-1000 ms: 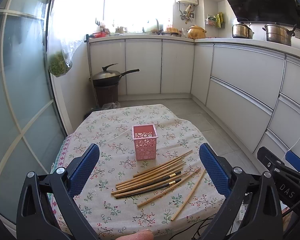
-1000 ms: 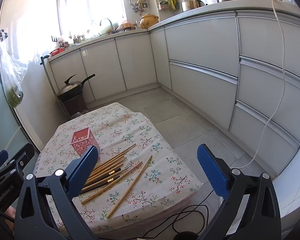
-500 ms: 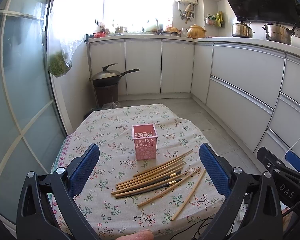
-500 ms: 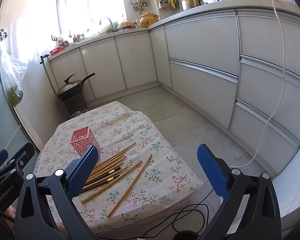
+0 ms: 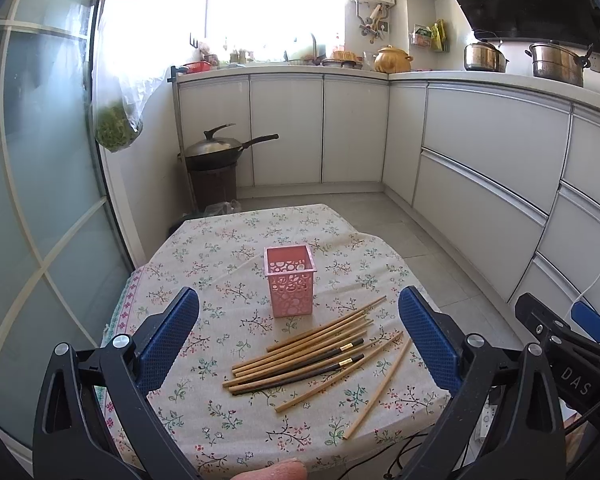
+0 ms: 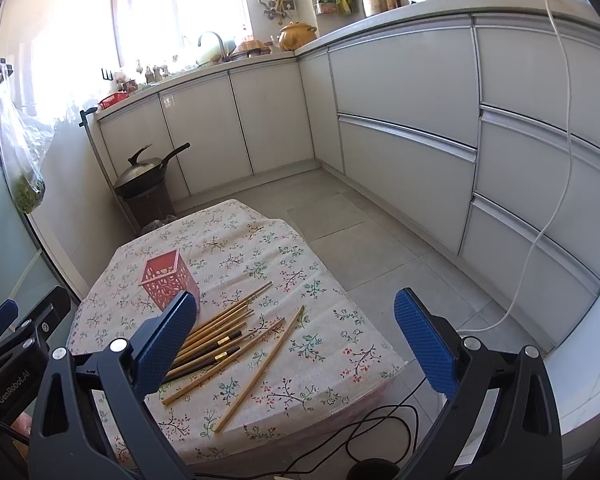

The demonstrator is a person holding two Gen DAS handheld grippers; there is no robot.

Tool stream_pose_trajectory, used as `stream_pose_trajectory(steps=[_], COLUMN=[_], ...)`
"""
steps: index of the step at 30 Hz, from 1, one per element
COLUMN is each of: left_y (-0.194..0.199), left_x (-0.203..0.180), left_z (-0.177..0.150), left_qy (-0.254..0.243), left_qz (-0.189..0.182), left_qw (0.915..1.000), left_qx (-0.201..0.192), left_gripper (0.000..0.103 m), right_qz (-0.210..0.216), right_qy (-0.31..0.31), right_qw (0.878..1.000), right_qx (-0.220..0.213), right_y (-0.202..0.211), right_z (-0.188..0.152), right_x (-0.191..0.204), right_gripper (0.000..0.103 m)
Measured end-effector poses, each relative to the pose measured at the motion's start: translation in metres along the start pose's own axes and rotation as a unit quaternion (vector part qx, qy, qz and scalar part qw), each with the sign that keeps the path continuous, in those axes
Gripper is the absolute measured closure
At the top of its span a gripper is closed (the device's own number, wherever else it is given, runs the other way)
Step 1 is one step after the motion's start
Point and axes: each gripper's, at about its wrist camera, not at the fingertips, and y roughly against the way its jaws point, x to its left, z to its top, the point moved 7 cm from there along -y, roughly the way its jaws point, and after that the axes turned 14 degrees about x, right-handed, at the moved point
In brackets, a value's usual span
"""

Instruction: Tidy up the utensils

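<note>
A pink perforated holder point(image 5: 290, 286) stands upright and empty on a small table with a floral cloth point(image 5: 220, 248). Several wooden chopsticks point(image 5: 312, 356), two of them dark, lie in a loose fan to its front right. My left gripper point(image 5: 298, 344) is open and empty, held above the table's near side. My right gripper point(image 6: 296, 344) is open and empty, above the table's right front. The holder point(image 6: 168, 280) and the chopsticks point(image 6: 228, 344) also show in the right wrist view, partly behind the left finger.
White kitchen cabinets point(image 5: 480, 152) run along the back and right. A lidded wok point(image 5: 220, 148) sits on a dark bin by the far left. A glass door point(image 5: 28, 200) stands at the left. Black cables point(image 6: 340, 440) lie on the floor by the table's front.
</note>
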Motion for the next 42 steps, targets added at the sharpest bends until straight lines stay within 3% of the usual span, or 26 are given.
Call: stream_pose_trajectory(steps=[12,15,17,19,21,25,26,28,32,33,37,38,39,42], left_y=[-0.004,-0.016,-0.033,-0.055,-0.07,-0.105,-0.119,-0.136,-0.181,-0.198,-0.262,-0.275,-0.289,-0.319], left_x=[0.003,0.005,0.0,-0.012,-0.033,-0.08,-0.091,-0.102,-0.122,-0.124,-0.128,-0.129,-0.13,-0.129], left_z=[-0.001,-0.001,0.001,0.002,0.007,0.0,-0.008,-0.017,-0.016,-0.013,-0.006,-0.007,-0.007,-0.006], left_qy=[0.002,0.004,-0.009,-0.032,-0.049,-0.081,-0.102,-0.136,-0.19,-0.195,-0.198,-0.193,-0.189,-0.184], left_qz=[-0.002,-0.017,-0.045,-0.086,-0.14,-0.239,-0.234,-0.213,-0.19,-0.175,-0.122,-0.118,-0.116,-0.097], left_qw=[1.0,0.9994,0.9967,0.9888,0.9803,0.9454,0.9358,0.9256,0.9001,0.8975,0.8869,0.8829,0.8788,0.8744], left_qx=[0.001,0.028,0.067,0.117,0.13,0.207,0.243,0.282,0.343,0.355,0.399,0.412,0.422,0.438], left_gripper=[0.007,0.007,0.007,0.007,0.007,0.007,0.007,0.007,0.007,0.007,0.009,0.016,0.03,0.046], right_qz=[-0.003,0.004,0.029,0.064,0.095,0.132,0.145,0.161,0.178,0.183,0.186,0.181,0.18,0.174], right_qy=[-0.005,-0.02,-0.046,-0.086,-0.127,-0.195,-0.212,-0.241,-0.272,-0.278,-0.305,-0.306,-0.303,-0.292], right_qw=[1.0,0.999,0.998,0.993,0.983,0.962,0.956,0.946,0.937,0.935,0.912,0.908,0.906,0.906], right_qx=[0.02,0.024,0.021,0.051,0.089,0.136,0.143,0.147,0.126,0.124,0.203,0.221,0.236,0.25], right_y=[-0.002,-0.003,-0.006,-0.015,-0.024,-0.045,-0.05,-0.057,-0.073,-0.078,-0.117,-0.124,-0.13,-0.141], right_z=[-0.001,0.0,0.003,0.006,0.011,0.028,0.034,0.048,0.068,0.068,0.046,0.041,0.038,0.036], right_x=[-0.002,-0.008,-0.015,-0.023,-0.031,-0.046,-0.049,-0.053,-0.071,-0.076,-0.086,-0.086,-0.085,-0.079], right_gripper=[0.007,0.007,0.007,0.007,0.007,0.007,0.007,0.007,0.007,0.007,0.007,0.007,0.007,0.007])
